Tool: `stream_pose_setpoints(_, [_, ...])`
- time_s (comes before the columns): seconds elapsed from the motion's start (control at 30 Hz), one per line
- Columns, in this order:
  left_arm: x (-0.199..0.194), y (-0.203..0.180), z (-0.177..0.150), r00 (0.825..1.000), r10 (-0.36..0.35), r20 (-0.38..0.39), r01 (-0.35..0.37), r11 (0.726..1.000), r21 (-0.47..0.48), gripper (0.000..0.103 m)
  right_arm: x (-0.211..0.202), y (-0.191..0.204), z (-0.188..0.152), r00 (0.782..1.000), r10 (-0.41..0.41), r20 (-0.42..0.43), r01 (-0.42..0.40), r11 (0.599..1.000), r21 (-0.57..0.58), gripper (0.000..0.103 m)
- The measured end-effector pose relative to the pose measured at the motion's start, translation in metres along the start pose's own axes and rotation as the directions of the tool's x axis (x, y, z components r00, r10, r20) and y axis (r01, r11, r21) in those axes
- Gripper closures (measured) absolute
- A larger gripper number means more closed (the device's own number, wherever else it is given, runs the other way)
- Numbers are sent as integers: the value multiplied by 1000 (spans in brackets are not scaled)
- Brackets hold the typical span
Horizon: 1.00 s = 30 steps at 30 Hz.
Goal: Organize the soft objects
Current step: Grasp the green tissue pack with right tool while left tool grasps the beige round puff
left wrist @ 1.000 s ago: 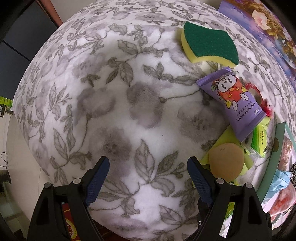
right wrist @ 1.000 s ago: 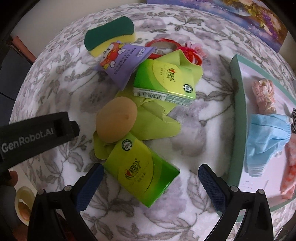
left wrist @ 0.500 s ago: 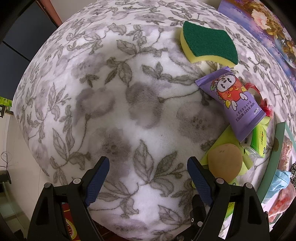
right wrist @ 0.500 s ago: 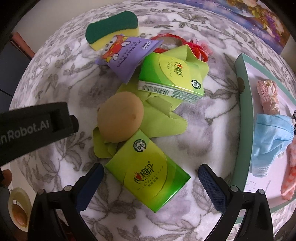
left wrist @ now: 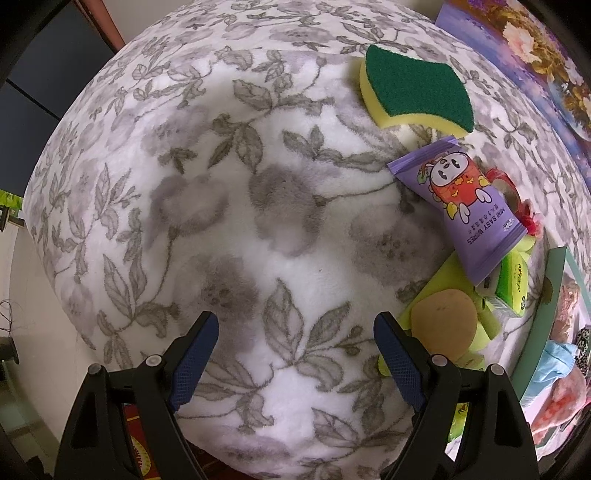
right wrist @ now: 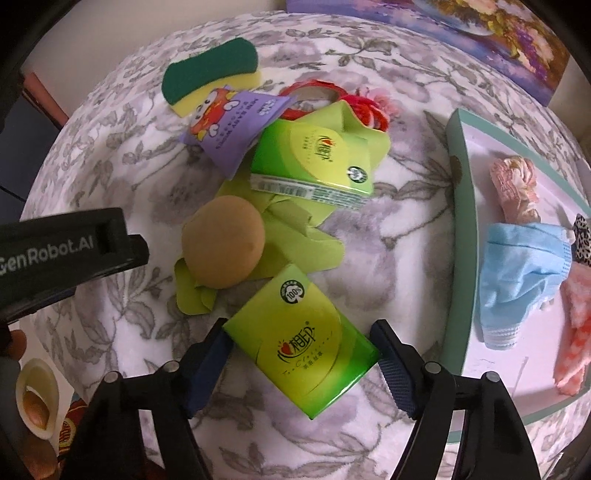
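Observation:
A green tissue pack (right wrist: 301,338) lies between the fingers of my right gripper (right wrist: 301,349), which is open around it; the left finger (right wrist: 207,365) touches its corner. Beyond it lie a tan round sponge (right wrist: 223,246), a green cloth (right wrist: 299,236), a second tissue pack (right wrist: 314,164), a purple wipes packet (right wrist: 232,129) and a green-yellow scouring sponge (right wrist: 212,79). My left gripper (left wrist: 295,354) is open and empty above the bare floral blanket (left wrist: 221,203); the wipes packet (left wrist: 465,206) and scouring sponge (left wrist: 413,92) lie to its right.
A teal-rimmed white tray (right wrist: 458,206) at the right holds a blue face mask (right wrist: 517,266) and pink cloths (right wrist: 513,184). A red hair tie (right wrist: 325,92) lies behind the packs. The left gripper's body (right wrist: 62,251) shows at the left. A painting (right wrist: 480,33) stands behind.
My right gripper has moved forward and down, so the near tissue pack now sits between its fingers, which have closed in partway. The left gripper has barely moved.

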<state>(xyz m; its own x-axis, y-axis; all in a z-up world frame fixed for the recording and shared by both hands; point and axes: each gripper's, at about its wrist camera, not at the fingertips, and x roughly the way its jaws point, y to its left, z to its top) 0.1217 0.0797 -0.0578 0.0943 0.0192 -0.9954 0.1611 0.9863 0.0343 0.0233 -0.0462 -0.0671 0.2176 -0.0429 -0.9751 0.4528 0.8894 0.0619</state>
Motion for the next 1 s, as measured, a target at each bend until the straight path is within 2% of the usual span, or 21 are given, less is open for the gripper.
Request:
stream_pose_setpoints(0.33, [-7, -1, 0, 1000, -24, 15, 24, 1000, -2, 16, -18, -30, 1, 999, 21, 35, -22, 999, 27, 25])
stream_pose_setpoints(0.6, [-18, -12, 1, 998, -52, 25, 51, 998, 30, 16, -50, -56, 2, 995, 35, 91, -42, 996, 80, 25])
stream_pose_setpoints(1.0, [-26, -49, -5, 991, -135, 20, 132, 986, 105, 17, -73, -91, 0, 990, -12, 141, -9, 990, 144, 25])
